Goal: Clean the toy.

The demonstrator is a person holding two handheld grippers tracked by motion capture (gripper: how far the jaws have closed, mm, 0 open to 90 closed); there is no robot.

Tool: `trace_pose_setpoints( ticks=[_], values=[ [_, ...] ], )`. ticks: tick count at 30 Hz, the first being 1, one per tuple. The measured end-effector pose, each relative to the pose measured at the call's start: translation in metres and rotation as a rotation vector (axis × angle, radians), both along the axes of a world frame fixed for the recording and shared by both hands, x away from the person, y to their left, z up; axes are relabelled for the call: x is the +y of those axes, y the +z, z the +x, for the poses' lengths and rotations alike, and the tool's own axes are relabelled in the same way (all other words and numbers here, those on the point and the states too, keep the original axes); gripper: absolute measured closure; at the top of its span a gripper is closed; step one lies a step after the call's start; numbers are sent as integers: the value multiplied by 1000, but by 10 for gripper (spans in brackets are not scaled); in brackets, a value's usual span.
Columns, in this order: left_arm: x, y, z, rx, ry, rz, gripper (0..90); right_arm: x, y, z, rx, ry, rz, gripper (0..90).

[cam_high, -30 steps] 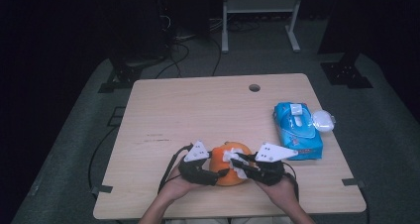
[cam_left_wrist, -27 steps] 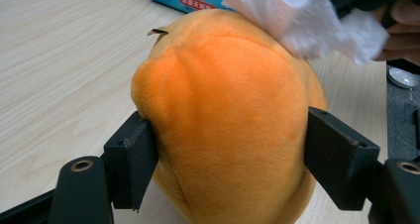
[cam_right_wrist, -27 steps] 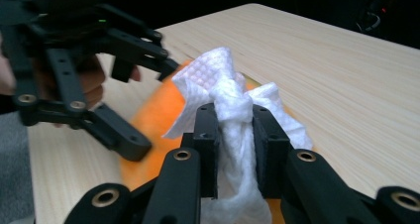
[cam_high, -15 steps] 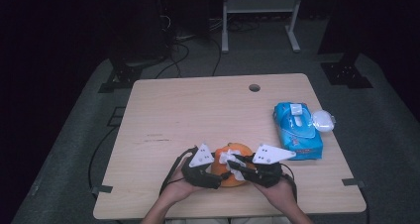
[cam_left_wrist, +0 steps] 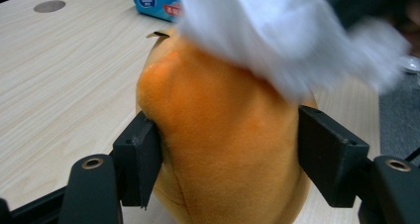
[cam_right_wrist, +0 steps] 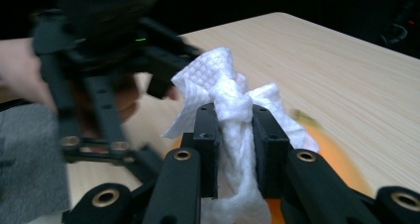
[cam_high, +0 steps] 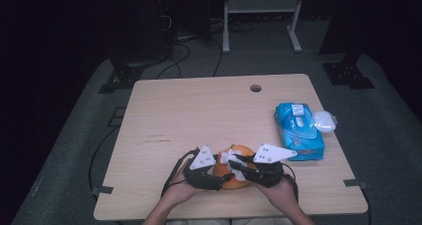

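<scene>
An orange plush toy (cam_high: 233, 179) sits near the table's front edge. My left gripper (cam_high: 214, 172) holds it from the left. In the left gripper view both pads (cam_left_wrist: 141, 154) press into the toy's (cam_left_wrist: 223, 149) sides, and the jaws have just been closing on it. My right gripper (cam_high: 244, 168) comes in from the right, shut on a crumpled white tissue (cam_high: 230, 158). In the right gripper view the tissue (cam_right_wrist: 213, 75) bunches out between the jaws of the right gripper (cam_right_wrist: 235, 120), above the toy (cam_right_wrist: 332, 154). The tissue (cam_left_wrist: 277, 40) lies blurred over the toy's top.
A blue pack of wipes (cam_high: 298, 130) lies at the table's right edge with a small white round object (cam_high: 324, 120) beside it. A cable hole (cam_high: 255, 88) is at the back of the wooden table (cam_high: 199, 110). Stands and cables sit on the floor behind.
The tissue now covers more of the toy's top than a second ago. Both hands stay nearly where they were.
</scene>
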State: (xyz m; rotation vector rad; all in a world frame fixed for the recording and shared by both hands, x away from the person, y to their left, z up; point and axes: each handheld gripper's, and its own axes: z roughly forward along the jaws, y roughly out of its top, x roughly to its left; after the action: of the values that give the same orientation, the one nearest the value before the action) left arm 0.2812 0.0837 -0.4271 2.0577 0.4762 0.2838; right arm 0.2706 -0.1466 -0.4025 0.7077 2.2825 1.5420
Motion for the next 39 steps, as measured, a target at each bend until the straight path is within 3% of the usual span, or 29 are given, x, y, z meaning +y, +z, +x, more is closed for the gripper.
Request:
trace_pose_setpoints(
  ticks=[3,6,8,12,14,16,20,22,24,26,28,31,33,35,37,39],
  values=[
    [1,1,1,12,-9,-4,299,-15,-5,8,38,-57,11,749],
    [1,3,5,58,17,-53,177,-19,-7,7,50,-62,19,749],
    [0,2,7,80,26,-67,141,-17,-7,6,56,-45,24,749],
    [-2,1,1,30,8,-42,262,-9,-3,1,52,-26,30,749],
    [-7,1,-4,-13,-17,-15,300,-2,0,-3,40,15,43,749],
    [-8,3,-7,-46,-29,19,319,5,2,-7,24,38,22,749],
    [-3,3,-6,-42,-42,14,337,-5,3,0,22,-5,6,749],
    [-3,2,-6,-30,-45,-1,329,-17,-2,6,56,-41,19,750],
    [-5,3,-3,2,-47,-16,259,-22,-4,8,81,-46,41,749],
    [-7,3,-1,44,-29,-40,176,-16,-1,4,67,-34,33,749],
    [-8,1,-3,25,-31,-31,215,-6,1,-1,68,11,43,749],
    [-7,0,-7,2,-37,-11,276,8,2,-7,40,48,7,749],
    [-5,1,-7,-2,-45,-11,301,5,3,-5,36,44,2,749],
    [-7,1,-8,-14,-54,-7,306,-2,3,-2,28,0,-15,749],
    [-10,1,-9,-19,-58,2,307,-6,2,0,56,-14,5,749],
    [-11,1,-10,-31,-69,16,305,-1,2,-4,45,-11,8,749]
  ],
)
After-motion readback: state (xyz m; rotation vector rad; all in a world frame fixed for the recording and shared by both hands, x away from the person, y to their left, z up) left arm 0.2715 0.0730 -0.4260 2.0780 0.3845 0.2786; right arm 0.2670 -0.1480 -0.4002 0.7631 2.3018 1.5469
